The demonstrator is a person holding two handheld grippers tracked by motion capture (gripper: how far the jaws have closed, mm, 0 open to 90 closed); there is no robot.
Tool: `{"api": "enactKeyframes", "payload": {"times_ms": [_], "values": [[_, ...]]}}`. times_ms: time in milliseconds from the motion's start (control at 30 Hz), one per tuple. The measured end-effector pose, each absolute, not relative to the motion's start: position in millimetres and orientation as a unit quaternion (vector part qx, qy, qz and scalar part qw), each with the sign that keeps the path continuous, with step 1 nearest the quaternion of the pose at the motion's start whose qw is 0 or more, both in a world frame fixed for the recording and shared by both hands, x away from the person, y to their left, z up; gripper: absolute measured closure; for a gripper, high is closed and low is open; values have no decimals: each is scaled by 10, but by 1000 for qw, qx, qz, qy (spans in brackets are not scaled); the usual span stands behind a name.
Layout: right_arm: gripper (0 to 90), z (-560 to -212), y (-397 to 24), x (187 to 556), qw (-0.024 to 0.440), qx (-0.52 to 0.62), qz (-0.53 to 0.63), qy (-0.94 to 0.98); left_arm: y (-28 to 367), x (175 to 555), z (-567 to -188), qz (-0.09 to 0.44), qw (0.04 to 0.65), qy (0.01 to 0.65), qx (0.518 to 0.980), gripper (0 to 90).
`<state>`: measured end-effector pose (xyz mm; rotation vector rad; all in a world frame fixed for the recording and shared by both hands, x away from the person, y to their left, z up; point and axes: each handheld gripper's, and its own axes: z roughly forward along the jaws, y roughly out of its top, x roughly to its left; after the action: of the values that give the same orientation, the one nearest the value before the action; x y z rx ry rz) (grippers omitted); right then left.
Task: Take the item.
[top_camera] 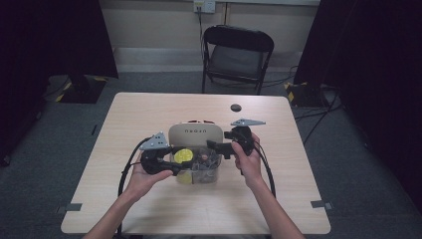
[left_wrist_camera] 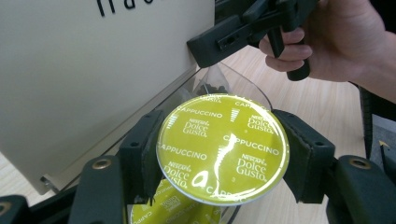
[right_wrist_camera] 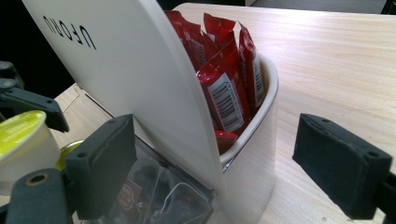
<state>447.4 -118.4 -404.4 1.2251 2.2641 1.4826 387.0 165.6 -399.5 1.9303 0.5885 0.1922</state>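
So I've got a coffee capsule (left_wrist_camera: 223,148) pinched in my left gripper (left_wrist_camera: 224,154), jaws squeezed in on its rim from both sides, foil lid facing straight at the camera. It's hanging right over the clear front bin (top_camera: 209,172) of the organizer, with another capsule (left_wrist_camera: 175,211) sitting just below it in there.

What worries me: I'm only holding a thin round edge, and the pads sit on a curve. Any twist and I reckon the thing could pop out sideways and land crooked on the capsule below, or bounce onto the table (top_camera: 149,112). The cup under the lid tapers too, so a grip that slides down would loosen.

Orientation-wise, it's squat, no real long axis. The line from lid to base runs roughly along my gripper's pointing direction, lid toward me, tilted a bit, with the base pointing away and down into the bin.

Further off, my right gripper (right_wrist_camera: 224,163) is spread wide, holding nothing, straddling the corner of the white divider (right_wrist_camera: 140,88) and the back cup (right_wrist_camera: 261,121) with the red sachets (right_wrist_camera: 229,88). If I nudge that, I figure the whole organizer shifts under the capsule.
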Motion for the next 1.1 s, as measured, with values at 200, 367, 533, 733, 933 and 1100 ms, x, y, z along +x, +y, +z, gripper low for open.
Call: {"api": "enactKeyframes", "payload": {"times_ms": [200,367,533,733,933,1100], "values": [[126,-4044,-1186,4476,86,411,497,760,1698,3845,-3961,76,529,247,808,379],[127,-4042,-1186,4476,85,411,496,760,1758,3838,-3925,78,528,248,809,379],[128,-4041,-1186,4475,85,411,496,760,1843,3826,-3871,79,535,252,802,379],[127,-4042,-1186,4477,84,411,495,761,1947,3839,-3824,83,538,259,798,379],[128,-4042,-1186,4479,83,411,493,762,2063,3860,-3810,85,542,259,795,379],[128,-4043,-1187,4480,83,411,493,762,2184,3891,-3799,92,546,270,788,379]]}}
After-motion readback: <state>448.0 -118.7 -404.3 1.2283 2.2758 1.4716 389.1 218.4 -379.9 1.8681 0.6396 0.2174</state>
